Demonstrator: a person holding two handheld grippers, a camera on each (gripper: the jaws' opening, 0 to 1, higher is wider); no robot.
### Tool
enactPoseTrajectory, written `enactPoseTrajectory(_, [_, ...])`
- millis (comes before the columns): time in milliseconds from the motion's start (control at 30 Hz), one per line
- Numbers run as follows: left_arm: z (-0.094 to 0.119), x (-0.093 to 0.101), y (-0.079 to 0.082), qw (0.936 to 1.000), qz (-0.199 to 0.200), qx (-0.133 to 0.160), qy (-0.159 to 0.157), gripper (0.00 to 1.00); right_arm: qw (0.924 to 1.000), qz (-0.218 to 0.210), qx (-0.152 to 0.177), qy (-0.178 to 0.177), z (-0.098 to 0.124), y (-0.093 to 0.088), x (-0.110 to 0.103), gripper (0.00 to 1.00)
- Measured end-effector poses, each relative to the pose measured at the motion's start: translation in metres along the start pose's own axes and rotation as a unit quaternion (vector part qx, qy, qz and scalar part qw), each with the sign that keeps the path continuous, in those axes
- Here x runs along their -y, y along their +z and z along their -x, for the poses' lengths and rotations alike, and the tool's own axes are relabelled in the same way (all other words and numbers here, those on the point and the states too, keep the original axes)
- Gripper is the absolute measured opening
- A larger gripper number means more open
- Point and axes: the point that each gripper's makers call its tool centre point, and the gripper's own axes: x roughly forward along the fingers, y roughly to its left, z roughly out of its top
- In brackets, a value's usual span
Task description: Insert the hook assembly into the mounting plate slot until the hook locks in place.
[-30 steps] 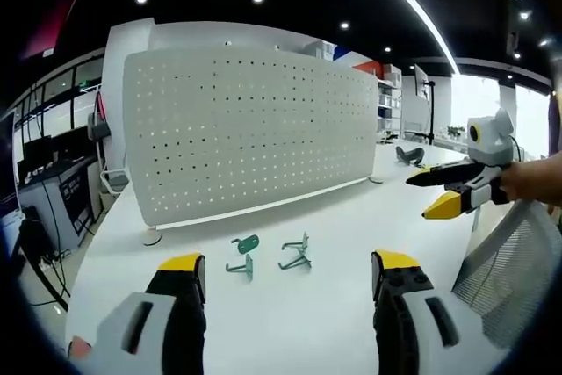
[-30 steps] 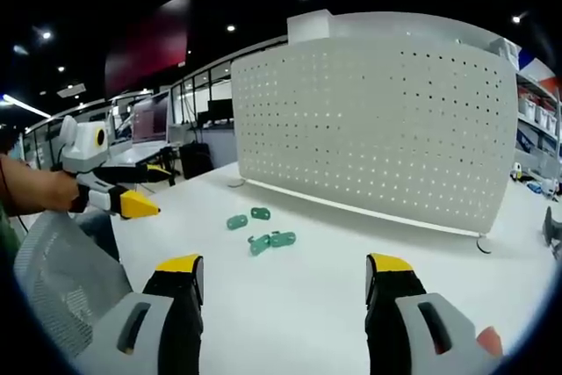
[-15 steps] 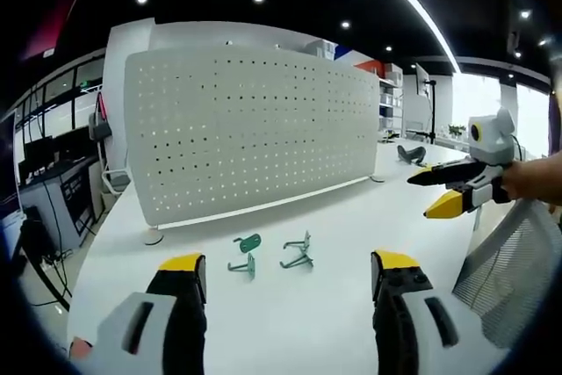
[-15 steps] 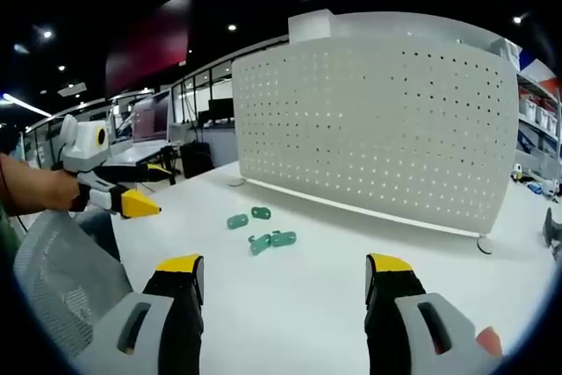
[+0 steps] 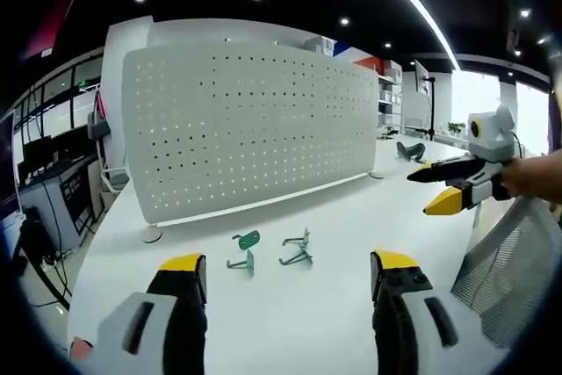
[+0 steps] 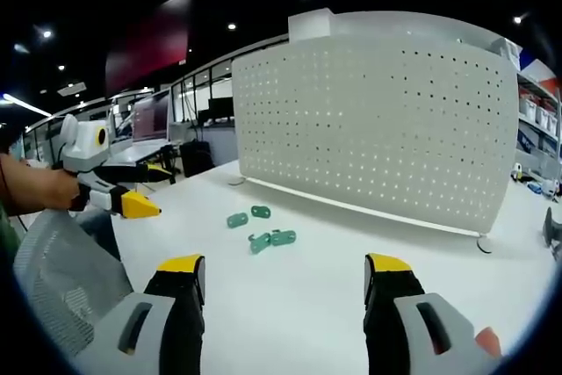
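Left gripper view, both tongs (image 5: 288,271) (image 6: 285,271) spread, empty, green hook parts (image 5: 270,250) small, slots indistinct, pegboard (image 5: 250,125) behind.

Left gripper (image 5: 285,274) held level, jaws wide apart, right gripper (image 6: 281,274) likewise parted, both empty

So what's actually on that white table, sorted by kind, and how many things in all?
Small green hook parts: 2, a green round-plated hook and a green pronged wire hook, lying side by side
Tall white perforated pegboard panel: 1, standing upright behind them
Yellow-tipped handheld grippers above the table: 2, the left gripper and the right gripper, both open
Total: 5
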Motion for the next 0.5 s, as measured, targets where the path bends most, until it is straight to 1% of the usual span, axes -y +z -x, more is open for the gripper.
enactPoseTrajectory(500, [-0.0006,0.001,-0.0014,1.0,-0.003,-0.003,-0.004,0.78,0.9999,0.003,-0.013,0.007,-0.0056,-0.0037,-0.0048,0.71])
